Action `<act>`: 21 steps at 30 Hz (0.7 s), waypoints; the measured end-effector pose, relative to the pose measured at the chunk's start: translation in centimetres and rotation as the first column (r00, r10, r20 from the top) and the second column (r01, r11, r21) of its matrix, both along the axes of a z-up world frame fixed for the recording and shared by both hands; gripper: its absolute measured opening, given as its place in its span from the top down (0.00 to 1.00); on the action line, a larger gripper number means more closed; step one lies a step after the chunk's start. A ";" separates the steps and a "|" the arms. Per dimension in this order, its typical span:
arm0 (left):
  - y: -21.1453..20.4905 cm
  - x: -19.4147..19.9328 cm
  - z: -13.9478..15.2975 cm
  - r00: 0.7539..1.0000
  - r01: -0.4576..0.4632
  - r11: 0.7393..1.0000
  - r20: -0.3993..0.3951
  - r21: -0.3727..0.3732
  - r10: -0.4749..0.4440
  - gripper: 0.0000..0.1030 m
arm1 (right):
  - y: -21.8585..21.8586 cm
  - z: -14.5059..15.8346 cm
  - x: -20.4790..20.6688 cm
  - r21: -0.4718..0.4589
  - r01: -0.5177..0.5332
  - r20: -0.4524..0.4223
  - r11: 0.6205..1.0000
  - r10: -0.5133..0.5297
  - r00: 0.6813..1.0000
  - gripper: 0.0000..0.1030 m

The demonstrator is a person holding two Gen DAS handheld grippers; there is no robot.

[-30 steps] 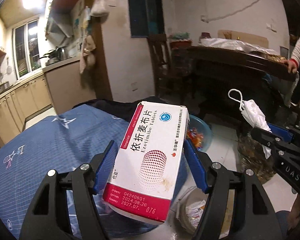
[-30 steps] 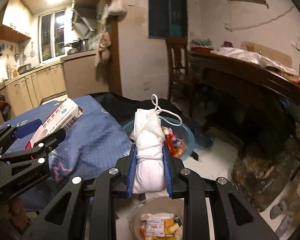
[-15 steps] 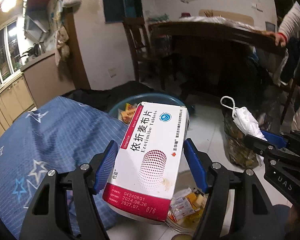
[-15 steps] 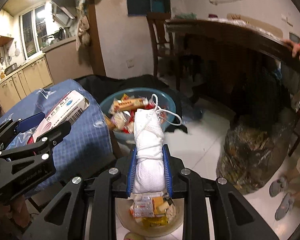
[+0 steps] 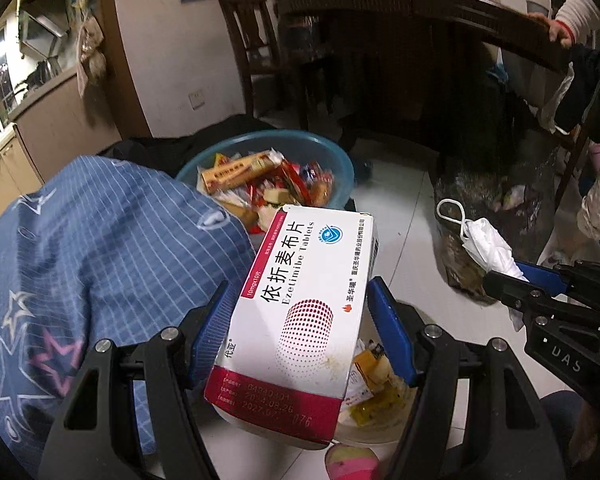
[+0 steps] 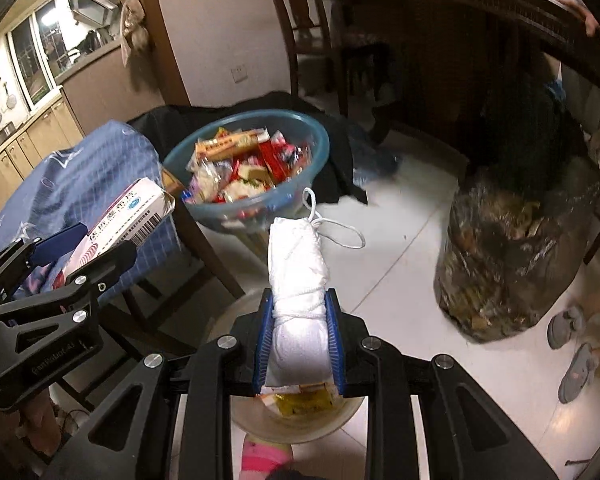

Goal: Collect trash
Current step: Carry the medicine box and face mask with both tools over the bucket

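Both grippers tilting lower than half second ago, small bin (image 6: 296, 420) now sitting right beneath fingertips. Left gripper (image 5: 300, 336) clamping white-and-red medicine box (image 5: 300, 316) between blue pads, box jutting forward above bin. Right gripper (image 6: 299, 340) squeezing rolled white face mask (image 6: 298, 276), ear loop dangling ahead. Beyond both: blue basin (image 6: 320, 140) brimming with wrappers; starred blue cloth (image 5: 100, 248) lying left; bulging trash bag (image 6: 508, 264) standing right.

box (image 5: 300, 312) in left claw (image 5: 296, 328) | mask (image 6: 300, 300) in right claw (image 6: 299, 344) | bin (image 6: 296, 420) below both | basin (image 6: 316, 140) behind
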State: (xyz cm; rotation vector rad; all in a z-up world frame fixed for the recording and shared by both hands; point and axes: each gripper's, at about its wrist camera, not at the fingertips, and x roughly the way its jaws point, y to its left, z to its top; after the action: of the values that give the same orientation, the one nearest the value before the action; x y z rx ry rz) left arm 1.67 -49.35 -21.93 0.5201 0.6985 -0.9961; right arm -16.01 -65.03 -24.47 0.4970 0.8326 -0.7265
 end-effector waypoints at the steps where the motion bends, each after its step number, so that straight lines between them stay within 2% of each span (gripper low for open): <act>1: -0.2 -0.1 -0.3 1.000 0.002 1.000 -0.005 0.007 -0.002 0.37 | -0.2 -0.6 0.1 0.014 -0.002 -0.010 1.000 0.002 1.000 0.75; 12: -2.0 0.0 -6.4 0.993 0.040 0.989 -0.117 0.140 -0.024 0.37 | -1.0 -7.4 1.2 0.160 -0.018 -0.126 0.987 0.039 0.991 0.75; 21: -2.0 0.6 -9.4 0.988 0.030 0.978 -0.152 0.205 0.002 0.37 | -1.4 -9.8 1.8 0.224 -0.020 -0.142 0.974 0.053 0.988 0.75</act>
State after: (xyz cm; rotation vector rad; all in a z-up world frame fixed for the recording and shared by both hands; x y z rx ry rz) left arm 2.30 -51.38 -31.34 0.6355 0.9425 -0.9887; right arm -14.25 -66.42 -34.25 0.6315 1.0658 -0.6448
